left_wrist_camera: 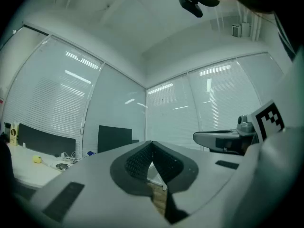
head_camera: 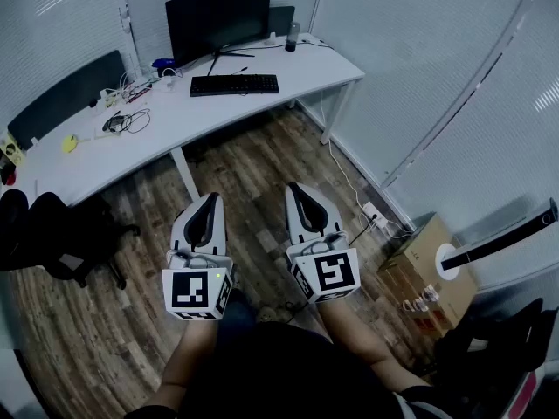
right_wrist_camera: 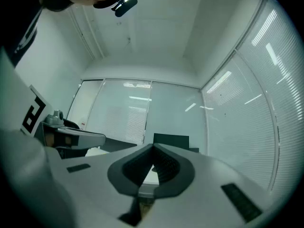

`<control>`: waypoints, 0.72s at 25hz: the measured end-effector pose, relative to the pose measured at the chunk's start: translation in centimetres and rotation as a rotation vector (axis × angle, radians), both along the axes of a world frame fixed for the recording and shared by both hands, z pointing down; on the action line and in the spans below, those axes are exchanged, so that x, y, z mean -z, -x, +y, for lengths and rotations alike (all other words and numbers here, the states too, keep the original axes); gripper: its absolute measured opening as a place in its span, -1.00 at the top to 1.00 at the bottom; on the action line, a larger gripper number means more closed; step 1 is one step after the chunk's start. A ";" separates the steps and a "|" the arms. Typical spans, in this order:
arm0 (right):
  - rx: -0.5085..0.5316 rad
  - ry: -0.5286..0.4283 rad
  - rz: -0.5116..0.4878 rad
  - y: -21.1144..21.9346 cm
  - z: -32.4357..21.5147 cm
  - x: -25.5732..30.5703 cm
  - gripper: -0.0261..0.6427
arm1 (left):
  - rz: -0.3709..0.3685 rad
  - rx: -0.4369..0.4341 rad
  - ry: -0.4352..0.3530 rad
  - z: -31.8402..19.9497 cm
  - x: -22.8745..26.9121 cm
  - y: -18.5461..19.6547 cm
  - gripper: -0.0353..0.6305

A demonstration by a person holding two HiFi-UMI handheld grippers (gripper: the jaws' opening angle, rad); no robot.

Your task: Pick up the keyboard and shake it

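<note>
A black keyboard (head_camera: 234,85) lies on the white desk (head_camera: 288,75) at the far end of the head view, in front of a black monitor (head_camera: 218,17). Both grippers are held low over the wooden floor, well short of the desk. My left gripper (head_camera: 210,199) is shut with nothing in it, its tips meeting in the left gripper view (left_wrist_camera: 151,143). My right gripper (head_camera: 297,188) is shut and empty too, tips together in the right gripper view (right_wrist_camera: 153,147). The monitor (left_wrist_camera: 114,137) shows beyond the left jaws.
Cables and small items (head_camera: 122,103) and a yellow object (head_camera: 69,143) lie on the desk's left part. A dark chair (head_camera: 52,234) stands at the left. A cardboard box (head_camera: 430,273) sits at the right by the blinds-covered glass wall. A cable (head_camera: 349,182) runs over the floor.
</note>
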State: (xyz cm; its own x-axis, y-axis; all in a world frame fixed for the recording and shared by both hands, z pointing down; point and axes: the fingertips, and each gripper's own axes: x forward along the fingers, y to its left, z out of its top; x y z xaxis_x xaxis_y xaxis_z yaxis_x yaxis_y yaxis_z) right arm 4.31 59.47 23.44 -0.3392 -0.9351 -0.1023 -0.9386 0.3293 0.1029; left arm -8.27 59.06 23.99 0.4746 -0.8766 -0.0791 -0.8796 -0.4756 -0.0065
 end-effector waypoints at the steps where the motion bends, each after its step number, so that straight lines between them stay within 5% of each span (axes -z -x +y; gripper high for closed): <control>1: -0.001 -0.001 0.003 0.2 -0.4 -0.1 0.84 | 0.002 -0.002 0.000 -0.5 0.0 0.1 0.82; 18: -0.054 0.028 -0.042 3.5 -13.9 -1.9 0.82 | -0.019 -0.061 -0.025 -15.1 -1.1 5.5 0.82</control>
State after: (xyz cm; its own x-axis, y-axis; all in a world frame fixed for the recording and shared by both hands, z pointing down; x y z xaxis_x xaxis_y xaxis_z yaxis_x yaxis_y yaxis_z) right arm 0.77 45.56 25.38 -0.2841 -0.9546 -0.0891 -0.9584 0.2801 0.0545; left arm -13.76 43.97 25.14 0.5288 -0.8439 -0.0910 -0.8486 -0.5279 -0.0353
